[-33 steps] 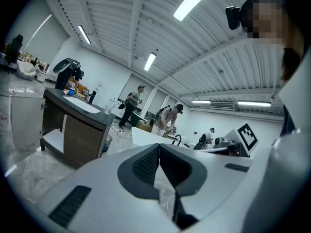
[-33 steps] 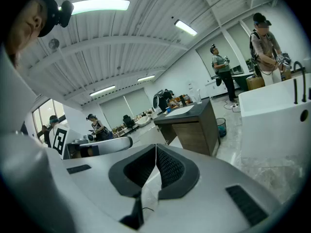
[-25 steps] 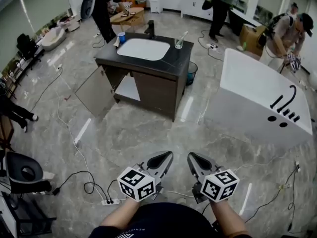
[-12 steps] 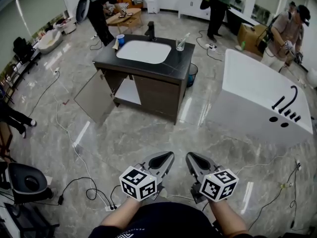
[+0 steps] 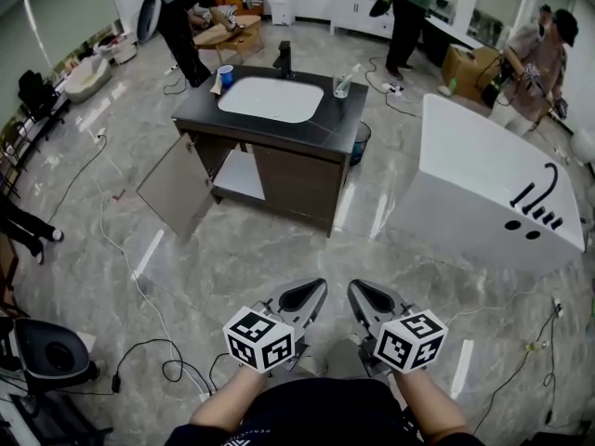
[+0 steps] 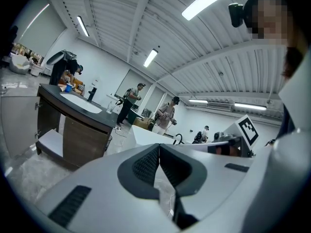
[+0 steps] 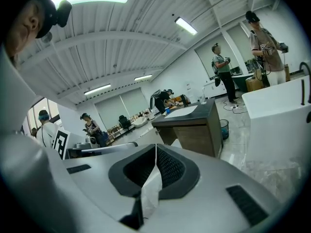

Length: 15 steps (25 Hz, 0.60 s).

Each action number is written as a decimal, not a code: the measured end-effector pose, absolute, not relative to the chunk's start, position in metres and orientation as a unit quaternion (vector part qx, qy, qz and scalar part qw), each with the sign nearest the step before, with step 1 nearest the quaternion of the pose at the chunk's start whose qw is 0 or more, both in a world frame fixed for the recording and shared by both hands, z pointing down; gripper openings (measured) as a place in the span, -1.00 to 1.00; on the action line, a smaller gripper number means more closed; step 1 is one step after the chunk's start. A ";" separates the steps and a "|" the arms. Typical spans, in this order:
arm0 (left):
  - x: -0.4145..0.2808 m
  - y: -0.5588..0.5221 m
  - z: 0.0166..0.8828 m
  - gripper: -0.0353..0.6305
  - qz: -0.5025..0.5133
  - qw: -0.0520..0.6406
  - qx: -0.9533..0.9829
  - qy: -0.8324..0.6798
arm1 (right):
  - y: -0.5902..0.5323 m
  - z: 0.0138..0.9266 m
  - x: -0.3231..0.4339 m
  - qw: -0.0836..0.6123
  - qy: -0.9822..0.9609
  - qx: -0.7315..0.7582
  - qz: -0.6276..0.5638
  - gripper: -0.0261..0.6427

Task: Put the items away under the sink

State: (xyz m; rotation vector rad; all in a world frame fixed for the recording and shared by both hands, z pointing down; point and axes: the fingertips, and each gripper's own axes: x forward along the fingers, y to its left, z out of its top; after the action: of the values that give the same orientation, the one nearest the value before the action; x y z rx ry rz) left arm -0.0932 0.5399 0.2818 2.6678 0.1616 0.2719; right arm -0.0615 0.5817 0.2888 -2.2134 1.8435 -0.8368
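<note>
A dark sink cabinet (image 5: 302,170) with a white basin (image 5: 271,98) stands ahead across the floor. Its left door (image 5: 174,184) hangs open, showing a white shelf (image 5: 240,177) inside. On the counter are a blue cup (image 5: 225,72), a black tap (image 5: 283,59) and a clear glass (image 5: 341,84). My left gripper (image 5: 316,288) and right gripper (image 5: 358,288) are side by side close to my body, far from the cabinet. Both are shut with nothing between the jaws, as the left gripper view (image 6: 159,145) and right gripper view (image 7: 155,145) show.
A white bathtub (image 5: 493,184) stands at the right. A dark bin (image 5: 361,137) sits behind the cabinet. Cables (image 5: 139,277) trail over the marble floor at the left, near a black chair (image 5: 46,356). Several people work at the back of the room.
The view has drifted a little toward the cabinet. People at the back have shifted. Both grippers stay shut in the same place before me.
</note>
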 end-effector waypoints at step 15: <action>0.000 0.483 0.283 -0.87 0.098 0.212 0.971 0.043 | 0.521 0.292 0.031 0.074 0.634 -0.715 -0.284 -0.81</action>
State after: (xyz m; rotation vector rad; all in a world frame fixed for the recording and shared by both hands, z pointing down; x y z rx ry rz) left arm -0.0001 0.4832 0.2828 2.6974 0.1199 0.2724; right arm 0.0306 0.5206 0.2923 -2.1470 1.9025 -0.8522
